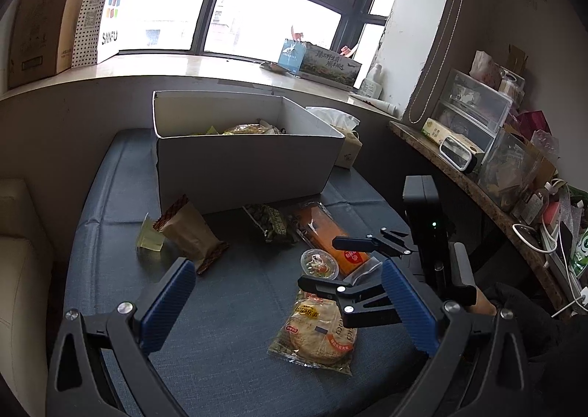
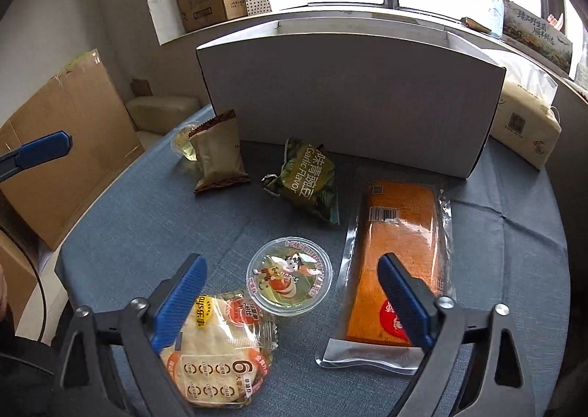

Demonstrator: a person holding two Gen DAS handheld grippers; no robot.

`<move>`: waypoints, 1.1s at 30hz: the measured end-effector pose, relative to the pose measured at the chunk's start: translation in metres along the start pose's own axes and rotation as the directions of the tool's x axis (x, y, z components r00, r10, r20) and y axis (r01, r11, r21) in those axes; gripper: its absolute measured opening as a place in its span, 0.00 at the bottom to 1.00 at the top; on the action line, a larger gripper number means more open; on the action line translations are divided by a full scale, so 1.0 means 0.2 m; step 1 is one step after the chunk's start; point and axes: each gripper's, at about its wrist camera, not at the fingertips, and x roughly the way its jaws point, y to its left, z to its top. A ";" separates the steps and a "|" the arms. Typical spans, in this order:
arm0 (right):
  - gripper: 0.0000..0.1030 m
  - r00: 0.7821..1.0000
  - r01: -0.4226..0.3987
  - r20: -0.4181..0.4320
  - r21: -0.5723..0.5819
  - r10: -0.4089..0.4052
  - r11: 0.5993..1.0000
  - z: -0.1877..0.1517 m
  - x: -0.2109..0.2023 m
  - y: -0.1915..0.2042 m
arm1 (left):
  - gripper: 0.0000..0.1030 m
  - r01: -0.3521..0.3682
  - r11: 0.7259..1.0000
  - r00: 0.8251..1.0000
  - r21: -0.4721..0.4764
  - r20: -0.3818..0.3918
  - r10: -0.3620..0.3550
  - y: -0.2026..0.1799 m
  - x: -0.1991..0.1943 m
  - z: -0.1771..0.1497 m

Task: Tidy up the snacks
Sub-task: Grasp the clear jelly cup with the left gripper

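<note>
Snacks lie on a blue-grey cloth (image 1: 228,306) before a white box (image 1: 242,167) (image 2: 349,97). My right gripper (image 2: 290,271) (image 1: 316,264) is open over a round jelly cup (image 2: 289,277) (image 1: 319,263), with a flat cracker pack (image 2: 217,350) (image 1: 316,332) by its left finger and a long orange pack (image 2: 397,244) (image 1: 327,229) under its right finger. My left gripper (image 1: 290,277) is open and empty, above bare cloth. Farther off lie a green garlic pea bag (image 2: 308,178) (image 1: 272,222), a brown pouch (image 2: 218,156) (image 1: 191,233) and a pale jelly cup (image 2: 185,143) (image 1: 149,238).
The box holds some snacks (image 1: 246,129). A tissue pack (image 2: 525,123) stands at its right. A cluttered side shelf (image 1: 488,167) runs along the right. Flattened cardboard (image 2: 62,145) leans at the left. Boxes and a bag (image 1: 106,9) sit on the windowsill.
</note>
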 end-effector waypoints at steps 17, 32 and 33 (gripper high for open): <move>0.50 0.994 -0.013 0.113 0.087 0.003 0.996 -0.09 -0.27 -0.08 | 1.00 -0.132 0.991 0.988 0.015 -0.083 0.133 0.34 0.18 0.02; 0.50 0.995 0.002 0.102 0.104 -0.013 0.995 -0.14 -0.28 -0.09 | 0.46 -0.196 0.931 0.921 0.309 -0.267 0.283 0.63 0.65 0.08; 0.50 0.995 0.003 0.100 0.104 -0.013 0.995 -0.14 -0.28 -0.08 | 0.37 -0.204 0.927 0.913 0.316 -0.281 0.297 0.62 0.67 0.08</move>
